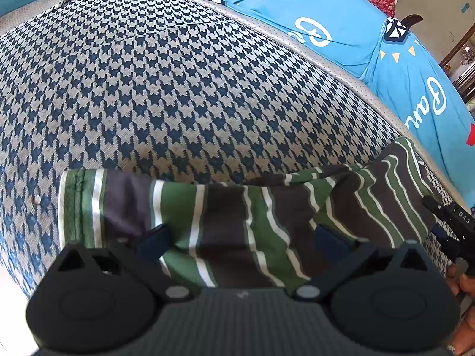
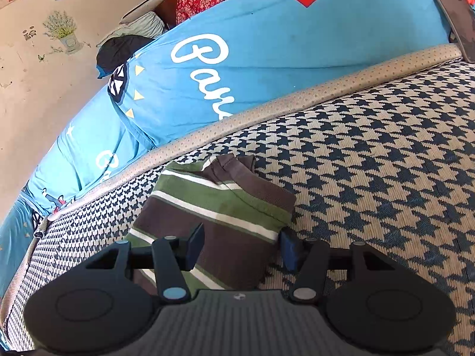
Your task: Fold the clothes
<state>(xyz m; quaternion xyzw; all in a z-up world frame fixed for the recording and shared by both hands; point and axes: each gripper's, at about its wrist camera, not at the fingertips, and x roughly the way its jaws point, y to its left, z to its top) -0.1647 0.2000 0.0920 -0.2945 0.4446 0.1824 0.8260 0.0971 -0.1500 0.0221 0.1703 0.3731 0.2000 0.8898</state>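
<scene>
Your left gripper (image 1: 240,241) hangs low over a striped garment (image 1: 237,222) in green, brown and white bands, and its jaws stand wide apart with the cloth spread between and beneath them, not pinched. In the left wrist view the garment lies as a long, rumpled strip across the near edge of a houndstooth mat (image 1: 178,89), running from the left fingertip side out past the right one, where it bunches and rises toward the mat's beige dotted border (image 1: 341,71). At the far right of that view you can see part of the other gripper and a bit of your hand (image 1: 463,287). Your right gripper (image 2: 242,247) also has its jaws apart; the folded end of the same garment (image 2: 219,207) sits between its blue pads (image 2: 196,246), filling most of the gap, with the right pad just beside the cloth's edge. Whether either pad presses the fabric is hard to tell. From this side the garment lies near the mat's border, close to a bright blue bedsheet (image 2: 297,59) printed with white script and a red shape. A dark phone (image 2: 451,12) rests at the upper right, on the sheet.
</scene>
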